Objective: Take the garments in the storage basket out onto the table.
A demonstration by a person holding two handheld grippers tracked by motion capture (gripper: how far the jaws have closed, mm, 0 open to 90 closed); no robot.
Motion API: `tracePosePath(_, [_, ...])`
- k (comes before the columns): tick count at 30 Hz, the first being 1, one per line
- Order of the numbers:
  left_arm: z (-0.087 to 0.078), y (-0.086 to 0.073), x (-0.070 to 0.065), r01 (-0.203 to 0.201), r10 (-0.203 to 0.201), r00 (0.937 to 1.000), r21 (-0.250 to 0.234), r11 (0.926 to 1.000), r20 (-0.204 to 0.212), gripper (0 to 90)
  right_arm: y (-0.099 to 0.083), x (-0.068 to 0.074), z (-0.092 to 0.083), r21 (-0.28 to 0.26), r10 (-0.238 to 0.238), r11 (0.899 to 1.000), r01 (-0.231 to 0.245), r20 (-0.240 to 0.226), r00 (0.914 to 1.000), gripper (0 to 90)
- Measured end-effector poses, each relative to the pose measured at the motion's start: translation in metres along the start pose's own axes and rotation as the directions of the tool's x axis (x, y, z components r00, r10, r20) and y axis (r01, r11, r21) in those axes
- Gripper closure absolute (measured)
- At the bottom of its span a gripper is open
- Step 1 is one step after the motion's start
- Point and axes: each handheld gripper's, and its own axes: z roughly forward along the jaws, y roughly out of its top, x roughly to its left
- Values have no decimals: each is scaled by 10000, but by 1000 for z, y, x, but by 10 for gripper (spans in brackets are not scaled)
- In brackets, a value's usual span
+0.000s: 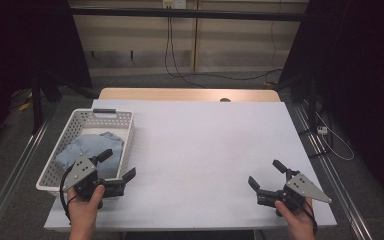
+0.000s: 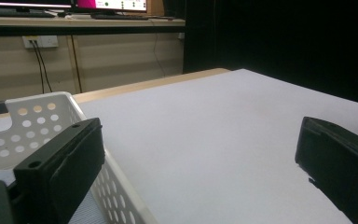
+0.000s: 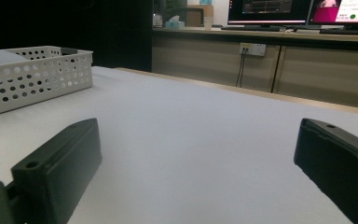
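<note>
High view: white perforated basket (image 1: 111, 118) at left of frame, on the left edge of the pale table sheet (image 1: 205, 145). Light-blue cloth (image 1: 87, 150) lies crumpled inside the basket, towards its lower half.

Left gripper (image 1: 117, 164) at lower left, held in a hand (image 1: 84, 205) coming up from the bottom edge. Jaws spread wide, nothing between them; one jaw over the basket's interior just above the cloth, the other outside the basket's right wall. Whether any jaw touches cloth or wall cannot be told. Left gripper view: basket wall (image 2: 51, 112) runs up between the two black jaws, bare sheet beyond.

Right gripper (image 1: 266, 173) at lower right, in the other hand (image 1: 296, 217), well apart from the basket. Jaws released, spread wide, empty, over bare sheet. Right gripper view: basket (image 3: 37, 74) at upper left, far off; monitors (image 3: 303, 11) on a desk along the top edge.
</note>
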Motion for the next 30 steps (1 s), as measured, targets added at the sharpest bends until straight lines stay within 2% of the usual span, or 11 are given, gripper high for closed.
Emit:
tracePosePath(4, [-3,5,4,160,-160,9999,17,9999,18,11,-1,2,5,119,-135,9998,136,-131,9998,3])
tracePosePath(7, [-4,9,6,95,-95,10000,126,9999,-23,12,-1,3,4,150,-170,9997,173,-237,9996,1])
tracePosePath(11, [-5,16,10,77,-76,10000,150,9999,-44,13,0,1,1,28,-80,10000,80,-163,9998,1])
tracePosePath(15, [-5,21,13,138,-135,9999,377,9992,-66,13,0,1,0,20,-99,9999,100,-137,9999,1])
tracePosePath(17, [-5,23,15,23,-24,10000,604,9982,13,13,0,1,0,58,-129,9999,130,-175,9998,1])
tracePosePath(19, [-5,24,16,-22,22,10000,635,9980,12,14,0,1,0,56,-161,9999,162,-160,9997,1])
tracePosePath(30, [-7,32,33,41,-34,10000,896,9960,-71,15,-1,1,-3,91,-171,9998,173,-157,9997,2])
